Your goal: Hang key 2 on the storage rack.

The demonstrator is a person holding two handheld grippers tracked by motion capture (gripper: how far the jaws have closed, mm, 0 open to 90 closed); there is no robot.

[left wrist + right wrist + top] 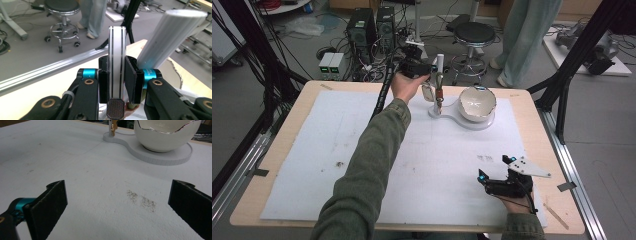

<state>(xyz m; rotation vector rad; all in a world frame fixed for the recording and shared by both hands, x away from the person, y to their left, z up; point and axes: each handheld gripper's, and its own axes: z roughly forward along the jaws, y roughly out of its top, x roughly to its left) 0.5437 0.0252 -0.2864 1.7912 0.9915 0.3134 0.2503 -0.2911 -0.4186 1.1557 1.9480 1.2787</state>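
The left claw point(424, 75) is at the far edge of the worktop point(277, 150), beside a white stand point(462, 121). In the left gripper view its jaws are clenched on a thin upright strip point(116, 62), clear with two dark lines running down it and a dark meshed tab at its lower end. A white post point(170, 35) rises just to the right of the strip, tilted in that view. In the high view the post point(440, 62) stands on the small end of the stand, and the strip hangs beside it, near the left hand point(404, 86).

On the wide end of the stand sits a white bowl point(478, 103) shaped like a cracked eggshell with a jagged rim.

The right claw point(492, 181) rests low over the white mat point(337, 150) at the near right corner, well apart from the stand. Its jaws are released, spread wide with nothing between them but the mat and a dark smudge point(141, 200).
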